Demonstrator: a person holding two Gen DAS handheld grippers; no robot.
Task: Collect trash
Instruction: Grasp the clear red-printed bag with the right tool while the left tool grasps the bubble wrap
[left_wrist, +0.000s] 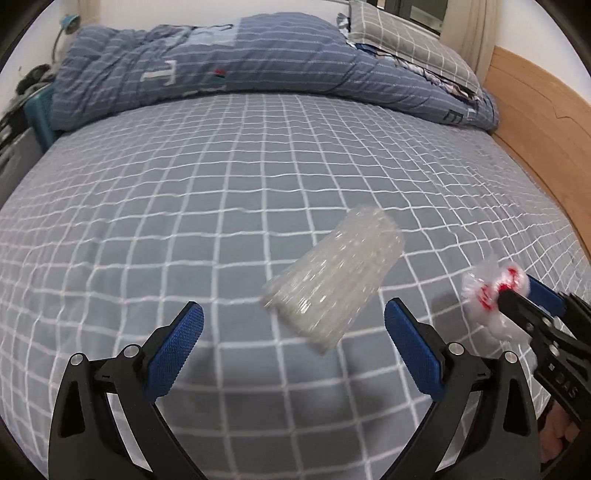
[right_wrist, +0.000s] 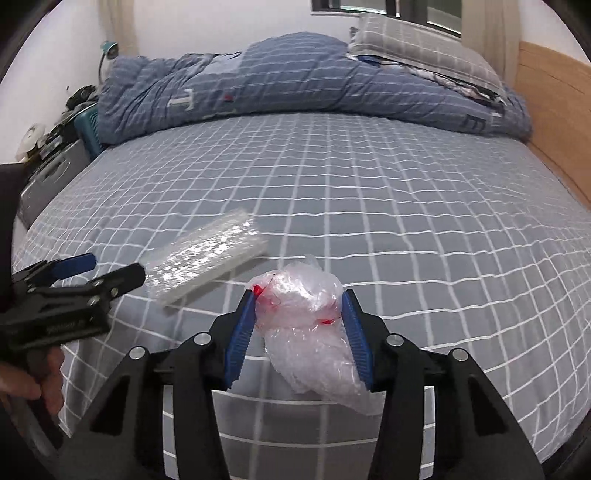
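Nearest in, the right gripper (right_wrist: 301, 314) was clamped around a crumpled clear plastic bag (right_wrist: 310, 332) with red print on it, both blue pads (right_wrist: 242, 347) pressed into its sides, and the loose end of the bag hung down between the fingers toward the camera. Seen from the left wrist view, that same bag (left_wrist: 491, 295) bulged out white and red past the dark fingers on the right gripper (left_wrist: 517, 295), held up over the bed's right side.

The left gripper (left_wrist: 293, 343) stood wide open, its blue pads (left_wrist: 177, 354) far apart and holding nothing. Just ahead of it was the bubble wrap roll (left_wrist: 332, 280), blurred, angled from lower left to upper right above the grey checked sheet (left_wrist: 221, 184); whether it touched the sheet could not be told. From the right wrist view the roll (right_wrist: 207, 262) sat just beyond the tips of the left gripper (right_wrist: 114, 275), near the bed's left edge.

Further back, a blue striped duvet (left_wrist: 240, 70) lay bunched across the far end of the bed, with a grey checked pillow (left_wrist: 413, 40) at the far right corner. A wooden headboard (left_wrist: 535, 122) ran along the right edge.
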